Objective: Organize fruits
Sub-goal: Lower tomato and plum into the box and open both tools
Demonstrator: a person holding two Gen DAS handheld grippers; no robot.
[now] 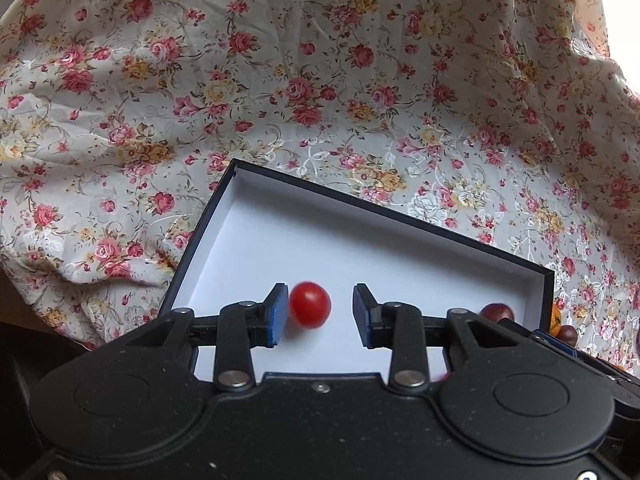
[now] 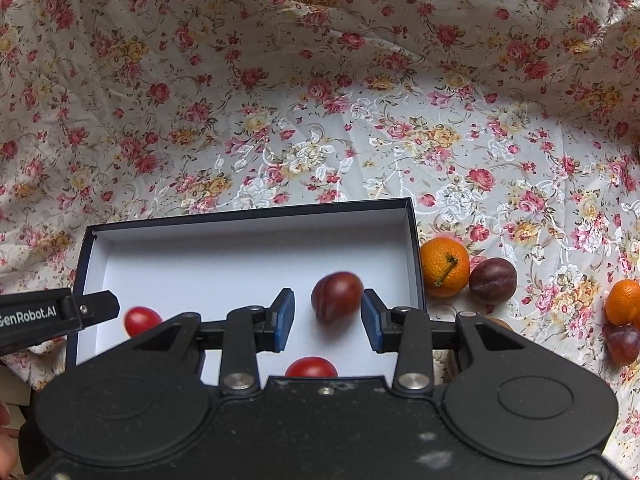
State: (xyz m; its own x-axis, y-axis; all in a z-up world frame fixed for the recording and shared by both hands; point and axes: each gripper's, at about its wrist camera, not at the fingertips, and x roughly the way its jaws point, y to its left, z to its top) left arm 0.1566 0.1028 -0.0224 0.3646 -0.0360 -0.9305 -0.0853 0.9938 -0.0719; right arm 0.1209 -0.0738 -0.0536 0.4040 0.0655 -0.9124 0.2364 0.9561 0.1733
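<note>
Over a shallow white-lined, dark-rimmed cardboard box [image 1: 400, 216] on flowered cloth [image 1: 280, 80], the left gripper [image 1: 320, 316] gapes, a round red cherry tomato [image 1: 310, 305] loose between its pads; the right gripper [image 2: 327, 320] stands parted around a dark red plum [image 2: 337, 297].

You see a flowery cloth [image 1: 360, 80] with pink and yellow roses; it is wrinkled and covers everything.

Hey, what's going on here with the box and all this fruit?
A person is sorting fruit into a shallow white-lined box using two handheld grippers. The left gripper is open around a red tomato; the right gripper is open around a dark plum. Another tomato is nearby, while oranges and plums wait on the floral cloth.
</note>
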